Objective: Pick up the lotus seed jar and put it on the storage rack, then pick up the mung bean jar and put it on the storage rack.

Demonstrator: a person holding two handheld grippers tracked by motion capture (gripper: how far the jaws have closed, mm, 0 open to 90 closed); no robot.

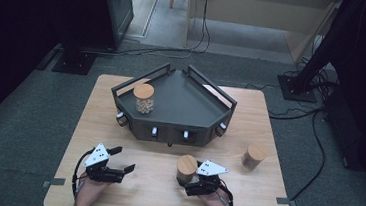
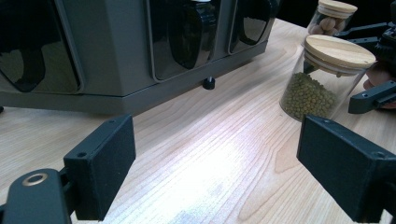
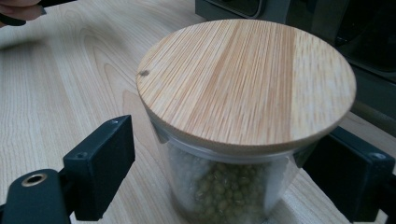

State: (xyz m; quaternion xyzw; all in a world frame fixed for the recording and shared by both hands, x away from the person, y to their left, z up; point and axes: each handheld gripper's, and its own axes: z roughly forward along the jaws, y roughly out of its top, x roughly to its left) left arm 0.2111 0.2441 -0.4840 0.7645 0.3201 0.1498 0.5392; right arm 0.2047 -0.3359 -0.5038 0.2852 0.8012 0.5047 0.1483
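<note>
Left gripper (image 1: 121, 160): rests low over the bare table (image 1: 153, 191), jaws wide apart and gripping nothing; a sideways swing toward the right hand's work could clip the jar there.

Jar on rack (image 1: 143, 98): stands on the left part of the dark rack's (image 1: 191, 101) shelf, pale round pieces inside; another jar set down beside it too tightly could bump it against the rail.

Green-bean jar (image 3: 243, 121): stands upright on the table in front of the rack, between the right gripper's jaws, with the wooden lid (image 3: 247, 79) sitting flat on the glass.

Right gripper (image 1: 190, 179): jaws straddle the glass just below the lid; a sliver of gap shows at the left pad (image 3: 105, 163), so the grip looks unfinished and the jar not yet held.

Risk at the grip: smooth, round glass may slide or twist if the pads close off-centre, and a lift begun too soon could tip it, spilling beans if the lid is loose.

Third jar (image 1: 254, 157): stands well apart near the table's right edge, exposed to a wide elbow move.
</note>
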